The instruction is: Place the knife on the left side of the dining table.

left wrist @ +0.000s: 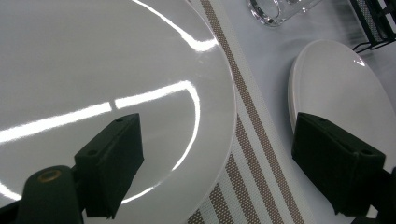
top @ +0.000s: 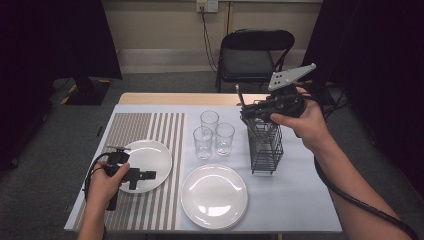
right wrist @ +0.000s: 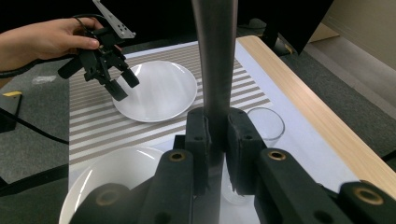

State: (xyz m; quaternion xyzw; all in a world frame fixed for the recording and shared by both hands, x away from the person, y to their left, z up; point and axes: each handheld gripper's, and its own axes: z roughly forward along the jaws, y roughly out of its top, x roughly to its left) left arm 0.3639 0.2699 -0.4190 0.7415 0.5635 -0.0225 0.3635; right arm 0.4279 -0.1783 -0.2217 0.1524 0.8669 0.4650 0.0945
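The right gripper (right wrist: 217,140) has its jaws nearly closed, pinching a dark flat handle (right wrist: 215,56) of a utensil; what kind it is cannot be told. In the right gripper view the handle stands in the middle of the frame, its long axis running straight up out of the top edge. In the high view the gripper (top: 250,111) sits right of centre, directly over a wire rack (top: 265,145), with the handle (top: 239,95) rising at a slight tilt above it.

The left gripper (top: 147,175) hovers at lower left over the left plate (top: 150,150), jaws wide apart and holding nothing. In its own view one jaw hangs over that plate (left wrist: 116,60) and the other over the near plate (left wrist: 336,79), with a striped mat (left wrist: 252,140) between them.

Three glasses (top: 210,132) stand clustered just left of the rack, near the centre of the frame. The near plate (top: 214,196) lies below them, at lower centre. A chair (top: 255,50) stands beyond the table (top: 300,200), at top centre.
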